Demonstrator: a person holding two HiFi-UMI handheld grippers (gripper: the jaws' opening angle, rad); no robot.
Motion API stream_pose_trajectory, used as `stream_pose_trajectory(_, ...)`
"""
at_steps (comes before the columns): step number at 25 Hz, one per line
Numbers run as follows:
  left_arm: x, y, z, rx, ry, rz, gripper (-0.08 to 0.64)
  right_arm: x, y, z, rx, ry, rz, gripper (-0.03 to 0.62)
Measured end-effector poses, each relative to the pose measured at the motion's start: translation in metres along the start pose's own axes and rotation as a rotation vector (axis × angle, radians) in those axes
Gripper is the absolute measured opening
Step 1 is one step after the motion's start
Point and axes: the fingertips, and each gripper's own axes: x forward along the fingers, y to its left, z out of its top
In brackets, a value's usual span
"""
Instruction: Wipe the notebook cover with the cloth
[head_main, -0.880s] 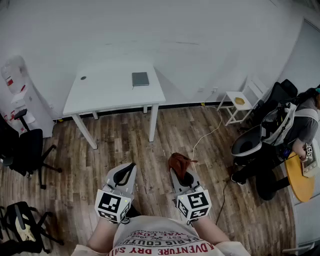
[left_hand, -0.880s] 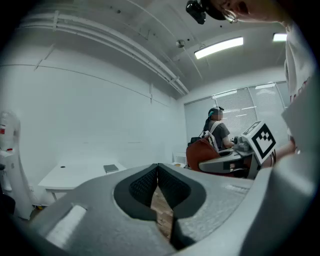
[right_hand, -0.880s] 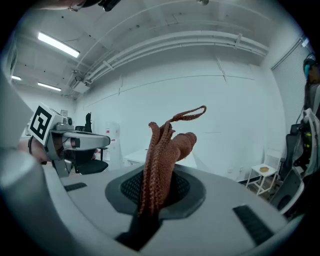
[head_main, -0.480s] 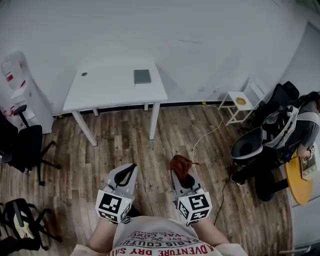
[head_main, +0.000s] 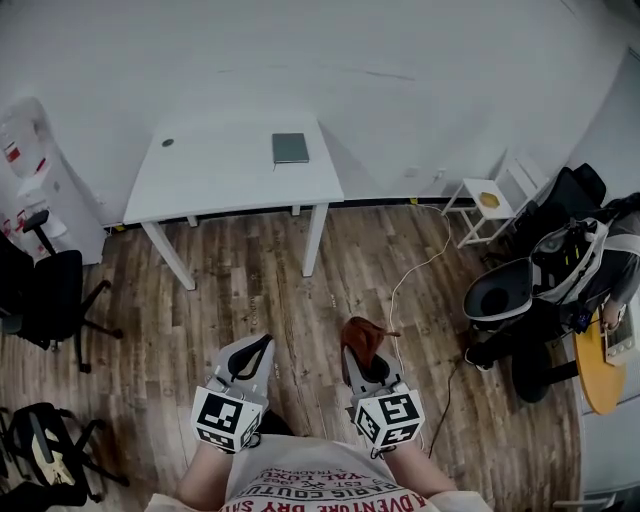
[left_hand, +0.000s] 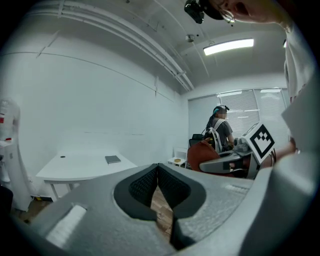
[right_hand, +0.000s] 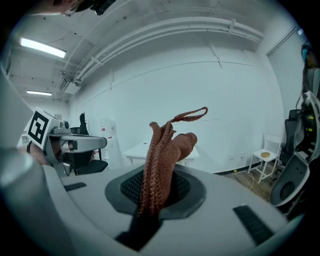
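Cloth (right_hand: 162, 155) looks soft and limp, clamped in my right gripper's (head_main: 362, 352) jaws; left gripper's (head_main: 252, 352) jaws together, empty. Notebook (head_main: 290, 148), twelve o'clock, seems light: I'd pin a corner.

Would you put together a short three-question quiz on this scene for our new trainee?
1. Multiple choice: what does the right gripper hold? A) a pen; B) the brown cloth; C) nothing.
2. True or false: the left gripper has its jaws together with nothing between them.
3. Fill in: the notebook lies on the white ____ by the far wall, well away from both grippers.

Key: 1 B; 2 true; 3 table.
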Motion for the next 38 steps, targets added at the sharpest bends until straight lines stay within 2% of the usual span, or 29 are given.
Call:
stream_pose_trajectory(9, 0.049, 0.118, 0.010, -0.040, -0.013, -0.014, 0.011, 0.111, 0.007, 0.031, 0.015, 0.048, -0.043, 0.067)
stream_pose_trajectory(17, 0.080, 0.234, 0.027, -0.030, -0.017, -0.029, 0.011, 0.220, 0.031, 0.066, 0.057, 0.054, -0.070, 0.067)
stream_pose_trajectory(24, 0.105, 0.291, 0.019, -0.055, 0.003, -0.018, 0.011, 0.282, 0.033, 0.071, 0.058, 0.092, -0.067, 0.067)
stream_pose_trajectory(30, 0.141, 0.319, 0.013, -0.056, 0.016, 0.027, 0.011, 0.336, 0.008, 0.074, 0.053, 0.101, -0.025, 0.067)
stream_pose_trajectory(38, 0.244, 0.360, 0.023, -0.041, 0.025, 0.126, 0.011, 0.435, -0.071, 0.108, 0.035, 0.080, 0.068, 0.067)
